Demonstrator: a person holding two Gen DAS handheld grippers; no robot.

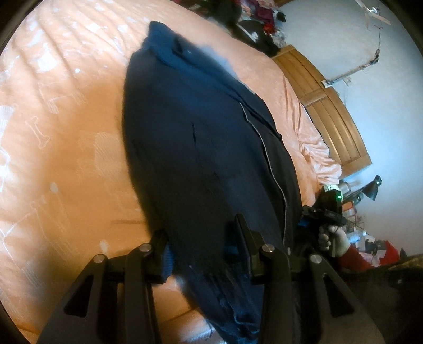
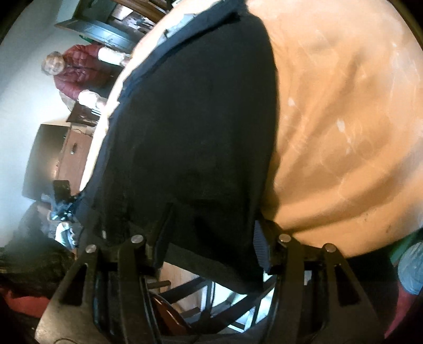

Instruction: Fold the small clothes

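Note:
A dark navy garment (image 1: pixel 201 148) with a thin pale piping line lies lengthwise on the peach bedspread (image 1: pixel 60 137). My left gripper (image 1: pixel 202 235) stands open around the garment's near end, and cloth fills the gap between its fingers. In the right wrist view the same garment (image 2: pixel 190 127) looks almost black and its near hem hangs off the bed's edge. My right gripper (image 2: pixel 212 230) is open too, with the hem draped between its fingers and hiding the tips. The right gripper's body (image 1: pixel 329 206) shows in the left wrist view, held by a white-gloved hand (image 1: pixel 330 240).
A wooden bed frame (image 1: pixel 327 111) runs along the far side, with a heap of clothes (image 1: pixel 253 23) beyond the bedspread. A person in a red jacket (image 2: pixel 82 71) stands past the bed near a brown cabinet (image 2: pixel 71 158). A black chair frame (image 2: pixel 211 299) stands below the bed's edge.

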